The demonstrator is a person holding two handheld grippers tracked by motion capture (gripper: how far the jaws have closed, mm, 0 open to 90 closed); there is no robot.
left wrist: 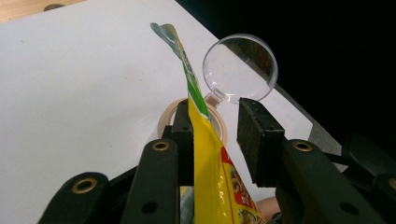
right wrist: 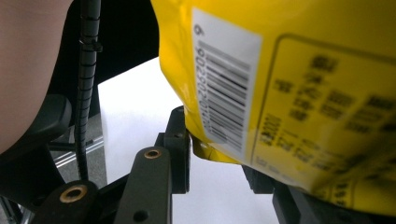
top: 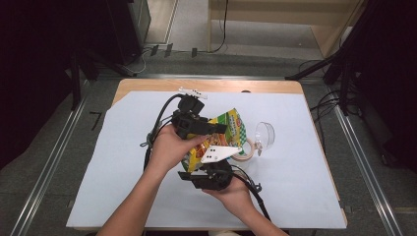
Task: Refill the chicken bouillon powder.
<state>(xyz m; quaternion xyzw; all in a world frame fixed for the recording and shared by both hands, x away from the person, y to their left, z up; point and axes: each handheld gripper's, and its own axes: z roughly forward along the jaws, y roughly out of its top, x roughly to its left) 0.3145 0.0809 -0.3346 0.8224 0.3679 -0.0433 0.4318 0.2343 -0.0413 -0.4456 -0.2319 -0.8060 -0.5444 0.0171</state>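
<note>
The snack bag (top: 223, 135) hung in the air between both grippers, above the white sheet (top: 123, 162). The left gripper (left wrist: 215, 135) stood part open: bag edge against one finger (left wrist: 183, 140), the other clear. The right gripper (right wrist: 217, 154) had the bag's bottom corner between its fingers; whether they pinched it I couldn't tell. Just beyond the left fingertips lay a tape roll (left wrist: 169, 112) and a clear cup (left wrist: 240, 70).

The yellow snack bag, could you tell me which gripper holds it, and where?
The snack bag stands between both grippers' jaws; the left gripper is not clamping it, the right gripper's grip is unclear.
</note>
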